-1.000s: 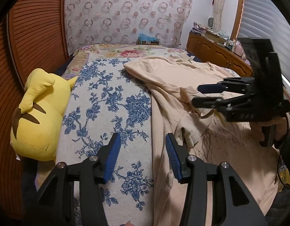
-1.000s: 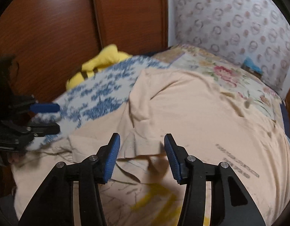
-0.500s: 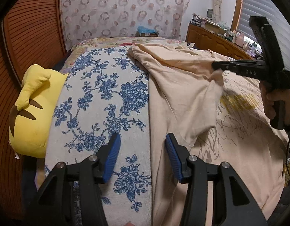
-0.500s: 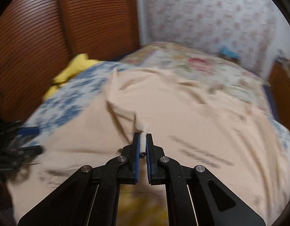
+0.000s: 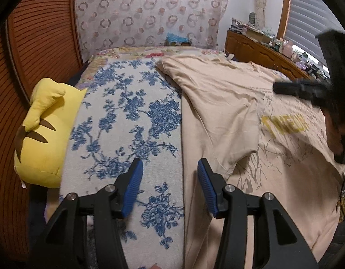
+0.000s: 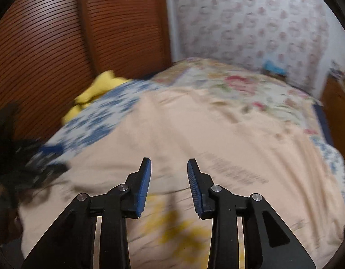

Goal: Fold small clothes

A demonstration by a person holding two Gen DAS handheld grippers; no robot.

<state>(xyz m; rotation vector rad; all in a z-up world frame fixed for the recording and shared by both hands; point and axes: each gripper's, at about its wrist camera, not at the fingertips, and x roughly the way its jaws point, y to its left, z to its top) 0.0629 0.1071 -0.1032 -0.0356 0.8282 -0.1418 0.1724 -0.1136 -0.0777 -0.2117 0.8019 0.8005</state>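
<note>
From the left wrist view we note the beige T-shirt (image 5: 250, 139) spread over the right half of the bed, lying partly on the blue-flowered blanket (image 5: 127, 121) and partly beyond it toward the window side. One sleeve (image 5: 235, 130) is already turned inward and lies flat across the chest, its edge just beside the yellow lettering (image 5: 284, 123); we judge this as the first fold made. The left gripper (image 5: 168, 179) hangs over the shirt's near left edge with its jaws at a middling gap and nothing between them; the pads touch no cloth that we can see. A yellow plush toy (image 5: 44, 130) sits at the blanket's left edge, well apart from the shirt. The right gripper (image 5: 306, 89) shows here only as a dark blur above the shirt's far side. From the right wrist view, which is smeared, we see the right gripper (image 6: 169, 179) above the T-shirt (image 6: 194, 139), its jaws opening, no cloth between the pads. Beyond it, the floral bedspread (image 6: 250, 85) is bare. Our reading: early in the task. The other sleeve, the side panels and the lengthwise fold of the body all appear still undone, and neither tool holds anything.
</note>
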